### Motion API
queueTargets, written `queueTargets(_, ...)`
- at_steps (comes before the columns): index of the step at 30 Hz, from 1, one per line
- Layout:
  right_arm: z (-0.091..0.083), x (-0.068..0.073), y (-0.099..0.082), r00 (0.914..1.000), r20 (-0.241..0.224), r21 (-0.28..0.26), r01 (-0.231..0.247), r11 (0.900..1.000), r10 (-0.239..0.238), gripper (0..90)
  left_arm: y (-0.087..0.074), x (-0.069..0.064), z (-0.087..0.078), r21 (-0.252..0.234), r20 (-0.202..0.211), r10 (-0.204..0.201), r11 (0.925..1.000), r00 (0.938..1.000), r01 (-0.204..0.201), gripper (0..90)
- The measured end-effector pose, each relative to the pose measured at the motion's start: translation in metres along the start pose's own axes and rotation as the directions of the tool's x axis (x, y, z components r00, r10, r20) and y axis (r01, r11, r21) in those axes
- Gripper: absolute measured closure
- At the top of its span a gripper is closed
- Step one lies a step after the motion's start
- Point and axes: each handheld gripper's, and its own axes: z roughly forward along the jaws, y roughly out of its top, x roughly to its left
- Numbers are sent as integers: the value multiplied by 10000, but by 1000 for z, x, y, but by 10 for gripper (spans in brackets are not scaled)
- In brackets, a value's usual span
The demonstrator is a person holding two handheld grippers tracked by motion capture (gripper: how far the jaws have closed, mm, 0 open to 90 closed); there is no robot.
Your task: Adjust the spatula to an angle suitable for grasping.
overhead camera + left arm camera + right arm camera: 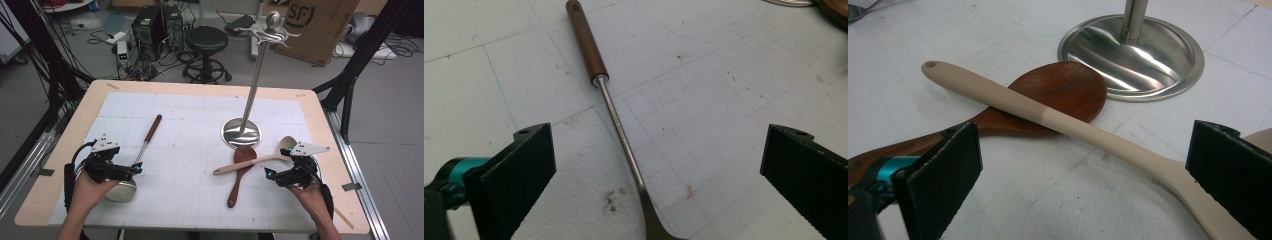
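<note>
A metal ladle with a brown wooden handle lies at the left of the white mat. In the left gripper view its steel shaft runs up between my open jaws. My left gripper hovers by the ladle's bowl. A pale spoon lies across a dark wooden spoon near the base of a steel rack. My right gripper stands open beside them. In the right gripper view the pale spoon crosses the dark spoon between the jaws, untouched.
The rack's pole rises from the base to hooks at its top. The white gridded mat covers most of the wooden table. Behind the table stand a black stool, computer cases and a cardboard box.
</note>
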Motion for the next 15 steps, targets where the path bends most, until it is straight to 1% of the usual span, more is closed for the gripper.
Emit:
queueTargets(3, 1, 0, 0, 10000, 3, 34, 57, 10000, -57, 4, 1, 0, 2, 8, 6, -36, 10000, 10000, 36, 18)
queueTargets(5, 1, 0, 0, 10000, -16, 53, 58, 10000, -58, 4, 1, 1, 2, 91, 30, -10, 10000, 10000, 9, 18)
queueTargets(15, 2, -2, 0, 10000, -31, 28, 40, 10000, -40, 4, 1, -1, 5, 179, 93, -23, 9998, 10000, 21, 18)
